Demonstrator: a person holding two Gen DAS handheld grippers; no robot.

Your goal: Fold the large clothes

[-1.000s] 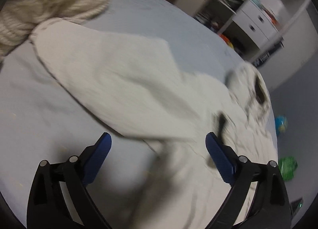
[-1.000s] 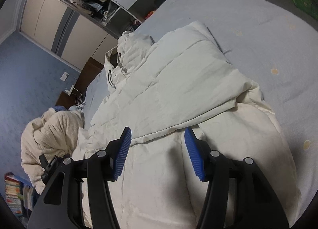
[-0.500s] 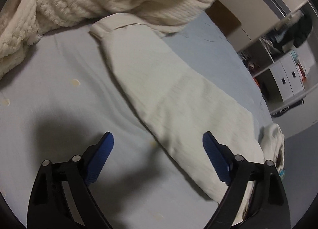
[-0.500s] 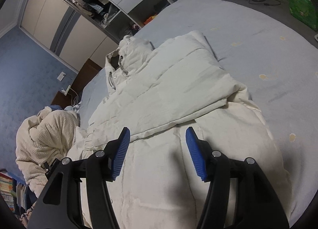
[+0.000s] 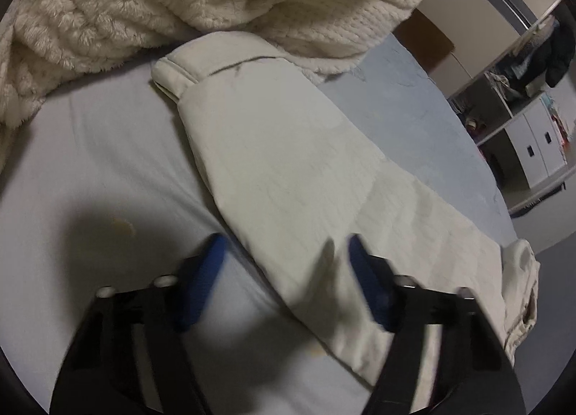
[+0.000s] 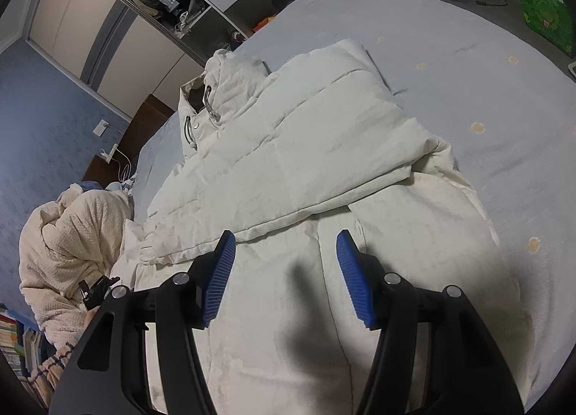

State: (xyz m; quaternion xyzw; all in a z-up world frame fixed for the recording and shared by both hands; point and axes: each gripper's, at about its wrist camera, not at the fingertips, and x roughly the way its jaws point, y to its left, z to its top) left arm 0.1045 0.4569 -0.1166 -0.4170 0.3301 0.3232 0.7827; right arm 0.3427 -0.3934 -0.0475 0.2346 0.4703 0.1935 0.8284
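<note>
We are closing the left gripper [image 5: 284, 253] over the sleeve [image 5: 288, 170], whose length is running away up-left toward the cuff [image 5: 176, 69]; its fingers are not yet pinching, and the right gripper [image 6: 286, 245] is hanging part open, empty.

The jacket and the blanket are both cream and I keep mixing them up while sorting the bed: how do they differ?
The jacket is smooth with stitched quilt lines; the blanket is fluffy and knobbly. The jacket lies spread flat on the bed, one sleeve stretched out; the blanket sits bunched in a heap. The jacket has a hood with drawcords; the blanket shows no such fittings. Both are cream and rest on the same bed.
</note>
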